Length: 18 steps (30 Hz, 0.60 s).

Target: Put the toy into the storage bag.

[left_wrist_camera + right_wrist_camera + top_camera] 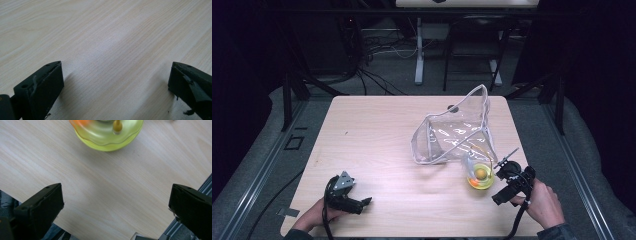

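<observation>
The right claw (506, 186) hangs just beside the yellow toy (480, 176), on its near-right side, with its jaws spread wide and nothing between them. In the right gripper view the toy (107, 135) sits at the top edge, ahead of the jaws and apart from them; bare surface (110, 195) lies in the gap. It looks like a spinning top or small lidded cup with an orange ball inside, but blur hides the detail. It stands on the surface (377, 150) at the front right, touching or just off the mouth of the clear bag (452, 132). The bag stands propped up with its opening facing the person, which probably makes it easier to reach into.

The left claw (359, 202) rests low at the front left, well apart from both things, jaws wide apart over bare wood (112, 50). It seems parked there to keep out of the way.

The right claw appears lined up to close in on the toy, likely to grasp it.
</observation>
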Each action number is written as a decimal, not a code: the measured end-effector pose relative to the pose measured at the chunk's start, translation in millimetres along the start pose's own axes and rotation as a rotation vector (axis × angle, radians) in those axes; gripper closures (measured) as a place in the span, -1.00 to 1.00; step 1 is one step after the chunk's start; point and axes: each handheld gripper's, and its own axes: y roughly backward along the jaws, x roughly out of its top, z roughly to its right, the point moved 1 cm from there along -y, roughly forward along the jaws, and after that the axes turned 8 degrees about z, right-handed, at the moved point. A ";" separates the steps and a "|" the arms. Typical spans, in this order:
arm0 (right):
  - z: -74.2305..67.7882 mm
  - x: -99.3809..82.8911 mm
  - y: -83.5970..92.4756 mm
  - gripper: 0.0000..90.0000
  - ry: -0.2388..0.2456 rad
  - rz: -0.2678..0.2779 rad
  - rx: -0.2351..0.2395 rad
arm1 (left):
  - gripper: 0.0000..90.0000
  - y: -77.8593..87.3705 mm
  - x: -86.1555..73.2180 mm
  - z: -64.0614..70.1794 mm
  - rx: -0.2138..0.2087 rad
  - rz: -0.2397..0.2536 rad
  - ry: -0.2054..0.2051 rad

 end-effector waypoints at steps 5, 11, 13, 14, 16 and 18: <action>1.3 8.4 8.4 -1.00 0.009 0.009 -0.003 | -1.00 0.0 0.0 0.1 0.000 0.000 0.001; 1.1 17.4 13.4 -1.00 0.026 0.010 0.003 | -1.00 -0.1 -0.1 0.2 0.000 0.001 0.004; 0.5 19.5 15.2 -1.00 0.020 0.014 -0.003 | -1.00 -0.1 -0.1 0.2 0.000 0.001 0.003; 1.2 21.2 16.3 -1.00 0.026 0.010 0.002 | -1.00 0.0 0.0 0.0 0.000 0.000 0.000; 2.1 23.9 17.5 -1.00 0.036 0.011 -0.001 | -1.00 0.0 0.0 0.1 0.000 0.000 0.002; 1.8 25.1 18.2 -1.00 0.032 0.017 -0.004 | -1.00 -0.1 -0.1 0.2 0.000 0.001 0.003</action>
